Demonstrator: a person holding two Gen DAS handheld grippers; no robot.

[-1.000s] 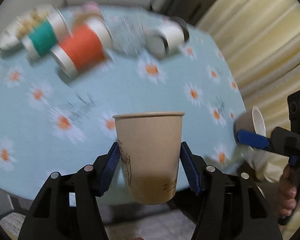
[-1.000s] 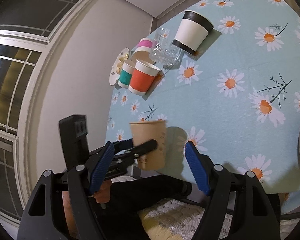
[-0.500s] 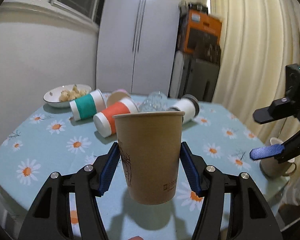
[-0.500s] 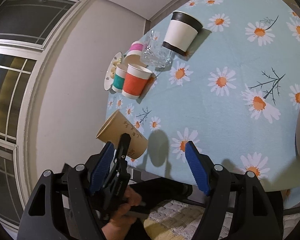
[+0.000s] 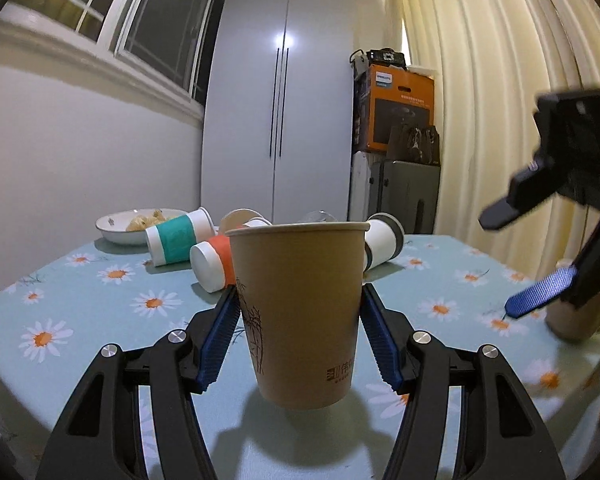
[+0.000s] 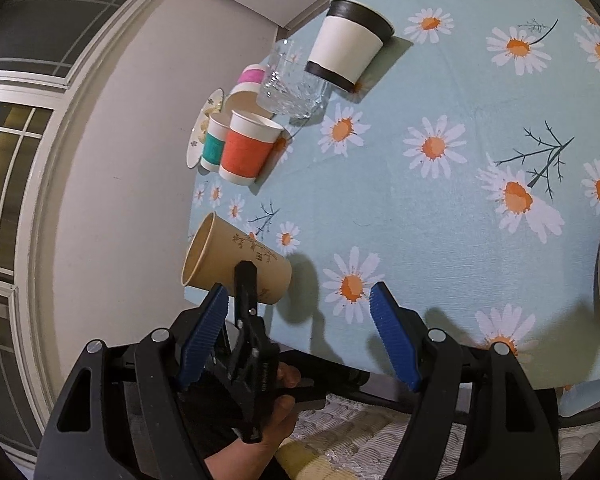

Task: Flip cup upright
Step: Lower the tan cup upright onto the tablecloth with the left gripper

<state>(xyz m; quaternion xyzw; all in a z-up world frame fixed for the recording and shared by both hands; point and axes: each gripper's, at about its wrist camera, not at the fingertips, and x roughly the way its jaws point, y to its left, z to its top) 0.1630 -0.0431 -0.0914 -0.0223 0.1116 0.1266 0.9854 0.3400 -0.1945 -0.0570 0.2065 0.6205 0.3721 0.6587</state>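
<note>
Gripping tan paper cup (image 5: 298, 312), left tool (image 5: 300, 338) ribbed pads

You see warm indoor light, glare on cabinet (image 5: 278, 40), soft shadows on table (image 6: 440, 208), fisheye edges bent.

The desk (image 6: 440, 208) wears a pale blue cloth strewn with white, orange-centred daisies and dark twigs. The paper cup (image 5: 298, 312) is tan with brown bamboo drawing and lettering. At 11 o'clock from it lie an orange-banded white cup (image 5: 216, 266) and a teal-banded one (image 5: 178, 236); at 1 o'clock, a white cup with dark bands (image 5: 382, 240). Both claws carry ribbed blue pads (image 5: 220, 336) on black frames.
</note>
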